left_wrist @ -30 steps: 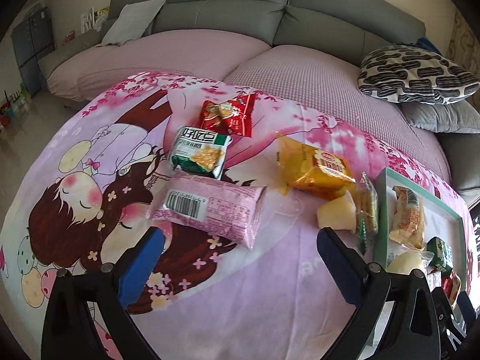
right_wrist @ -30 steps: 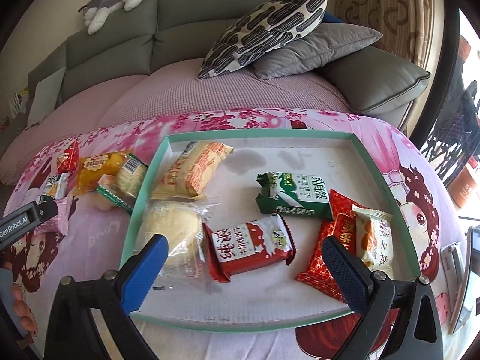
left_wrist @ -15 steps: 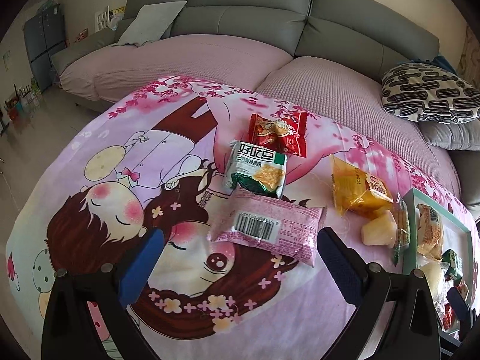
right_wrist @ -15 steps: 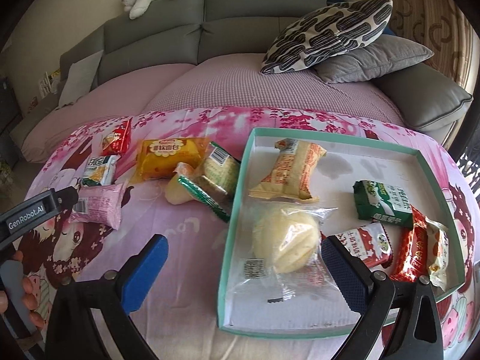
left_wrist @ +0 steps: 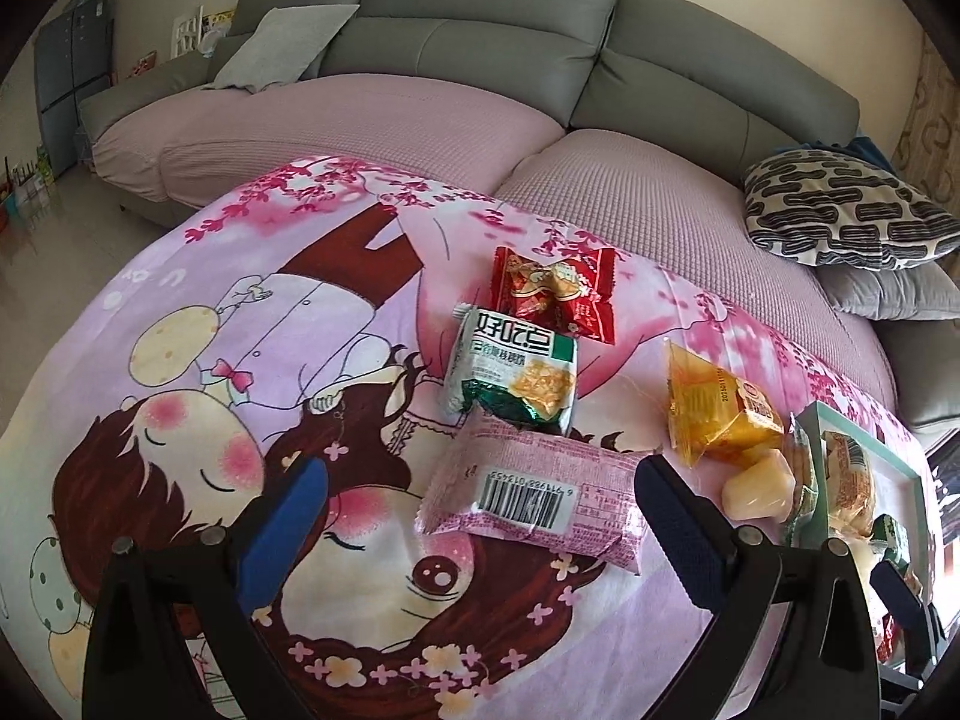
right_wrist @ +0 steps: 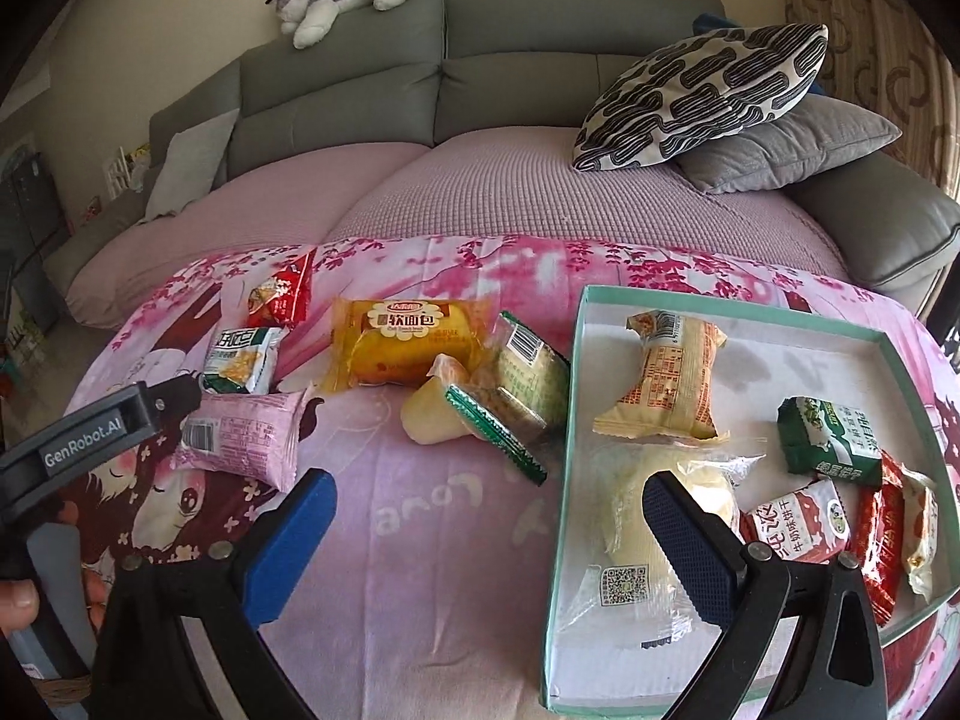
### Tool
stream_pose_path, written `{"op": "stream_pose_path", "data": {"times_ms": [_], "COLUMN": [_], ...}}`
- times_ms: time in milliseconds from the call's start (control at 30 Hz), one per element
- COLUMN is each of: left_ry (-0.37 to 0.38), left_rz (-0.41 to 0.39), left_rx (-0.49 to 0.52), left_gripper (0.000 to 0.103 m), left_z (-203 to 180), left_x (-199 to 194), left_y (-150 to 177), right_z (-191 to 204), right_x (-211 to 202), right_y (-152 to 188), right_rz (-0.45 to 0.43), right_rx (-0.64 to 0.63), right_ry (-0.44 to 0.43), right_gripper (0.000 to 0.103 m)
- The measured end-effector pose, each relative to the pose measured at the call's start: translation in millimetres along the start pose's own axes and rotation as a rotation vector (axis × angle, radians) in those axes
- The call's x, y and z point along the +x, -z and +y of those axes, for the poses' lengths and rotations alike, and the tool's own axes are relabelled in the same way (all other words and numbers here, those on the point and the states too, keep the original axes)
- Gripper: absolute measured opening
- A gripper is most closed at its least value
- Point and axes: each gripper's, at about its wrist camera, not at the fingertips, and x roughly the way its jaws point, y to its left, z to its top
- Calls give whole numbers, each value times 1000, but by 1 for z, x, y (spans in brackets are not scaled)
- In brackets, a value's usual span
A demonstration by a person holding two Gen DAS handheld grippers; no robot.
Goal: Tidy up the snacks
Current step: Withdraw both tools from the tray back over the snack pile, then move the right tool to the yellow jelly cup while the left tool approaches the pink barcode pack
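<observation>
Both grippers spread wide and empty above the snack-strewn cloth.

The left gripper (left_wrist: 480, 510) has its blue fingers (left_wrist: 282, 531) apart, and the pink snack packet (left_wrist: 534, 495) lies flat between their tips, nearer the right finger, touching neither as far as shows. Just beyond it sits the green-and-white packet (left_wrist: 516, 375), then the red packet (left_wrist: 555, 294). The right gripper (right_wrist: 489, 531) is likewise open, its right finger over the teal tray (right_wrist: 906, 369), its left over the patterned cloth (right_wrist: 420, 516). Only this view shows the tray's contents: a clear-wrapped bun (right_wrist: 630, 516), a beige bread packet (right_wrist: 672, 384), a green carton (right_wrist: 831, 438). Ahead of its fingers lie the jelly cup (right_wrist: 429, 420) and the yellow bread packet (right_wrist: 402, 342).
</observation>
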Motion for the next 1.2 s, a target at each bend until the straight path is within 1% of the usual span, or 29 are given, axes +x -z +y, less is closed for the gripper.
{"op": "stream_pose_path", "data": {"times_ms": [100,167,233,300,333,400,533,600,700,767,833,900,967,1067,1200], "left_ry": [29,55,73,60,45,34,62,71,73,78,82,80,70,66,67], "left_rz": [-4,7,28,50,64,85,111,113,128,138,143,140,134,134,145], "left_rx": [23,27,41,58,65,67,38,32,35,35,34,32,29,22,18], "left_gripper": [102,102,102,102,102,102,102,102,102,102,101,101,101,101,101], "left_z": [-8,-13,-17,-21,-22,-22,-17,-16,-19,-19,-19,-19,-17,-15,-15], "left_x": [3,5,10,15,18,23,30,32,36,38,39,39,39,40,43], "left_y": [-1,-2,-3,-3,-3,-1,-1,-3,-4,-4,-5,-6,-8,-9,-8], "right_z": [-1,-3,-4,-5,-5,-4,3,8,15,19,24,28,33,39,44], "right_x": [-1,0,3,7,9,12,16,19,25,31,35,40,44,51,59], "right_y": [-5,-8,-10,-12,-13,-16,-25,-30,-34,-36,-37,-38,-37,-35,-32], "right_rz": [-22,-29,-20,-10,-3,1,-17,-20,-14,-3,4,10,17,35,57], "right_rx": [-13,-11,-7,-7,-10,-18,-54,-75,-100,-122,-145,-163,-186,-217,-240], "right_ry": [25,25,17,16,18,16,4,-7,-39,-44,-47,-60,-72,-55,-63], "right_gripper": [103,103,99,91,90,82,73,62,55,50,49,44,42,41,41]}}
